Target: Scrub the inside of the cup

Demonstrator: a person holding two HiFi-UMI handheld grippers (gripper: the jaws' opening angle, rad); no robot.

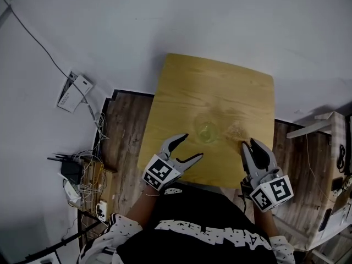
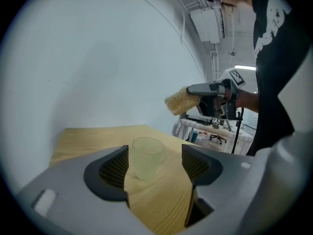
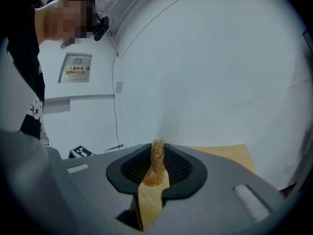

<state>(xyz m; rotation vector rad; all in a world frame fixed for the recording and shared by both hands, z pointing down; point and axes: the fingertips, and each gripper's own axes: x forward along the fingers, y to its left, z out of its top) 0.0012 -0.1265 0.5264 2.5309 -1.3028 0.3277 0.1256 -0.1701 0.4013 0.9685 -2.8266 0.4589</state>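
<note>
Cup is your landmark: it stands upright, clear and empty, on the bare wooden desk, toward the edge nearest you.

Your left tongs are to the cup's left and a little nearer to you, with the two jaws spread wide. In the left gripper view the cup sits in line with the gap, just ahead of the pads. Neither pad presses on it, and in the head view the tips are close to the cup but apart from it.

Your right tongs are to the cup's right, near it and not touching. They are pinching a coarse yellowish scrub pad. In the right gripper view the jaws are squeezed onto it, and its frayed top pokes up past the pads. From the left gripper view the scrub pad sticks out beyond the right tongs' tips, above the cup's rim and off to its right, held clear of the desk.

Well to the cup's left, off the desk, a tangle of cables lies on the wood floor by the wall.
</note>
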